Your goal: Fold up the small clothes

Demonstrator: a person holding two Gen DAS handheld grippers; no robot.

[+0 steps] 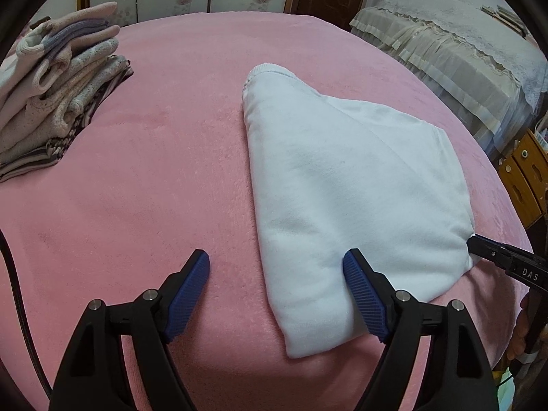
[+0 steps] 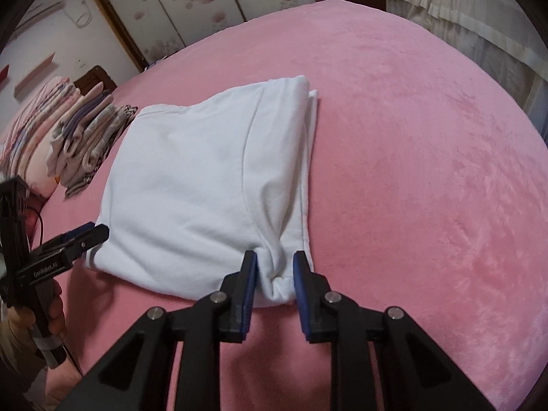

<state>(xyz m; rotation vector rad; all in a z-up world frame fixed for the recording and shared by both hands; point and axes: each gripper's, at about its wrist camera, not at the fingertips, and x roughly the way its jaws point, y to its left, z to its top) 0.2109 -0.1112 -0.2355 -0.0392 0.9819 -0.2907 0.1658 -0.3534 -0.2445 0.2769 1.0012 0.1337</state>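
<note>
Two black plastic grippers with ribbed blue pads working at the near edge of a pink fleece bedspread point(image 1: 137, 171). Left gripper point(image 1: 277, 267) standing wide, one pad point(image 1: 356, 274) resting on the near left corner of the garment, the other over bare fleece, gripping nothing. Right gripper point(image 2: 274, 267) standing narrow, pinching a bunched fold at the near right corner. One white folded garment point(image 2: 191, 185), soft knit, roughly trapezoid, seam curving along its right side, ribbed hem at the far end, lying flat on the bed between both tools. Farther left, one stack of folded small clothes point(image 1: 58, 109), pinks, greys and stripes. Beyond, floral wardrobe doors point(image 2: 191, 10) and lace-covered furniture point(image 1: 452, 44).
</note>
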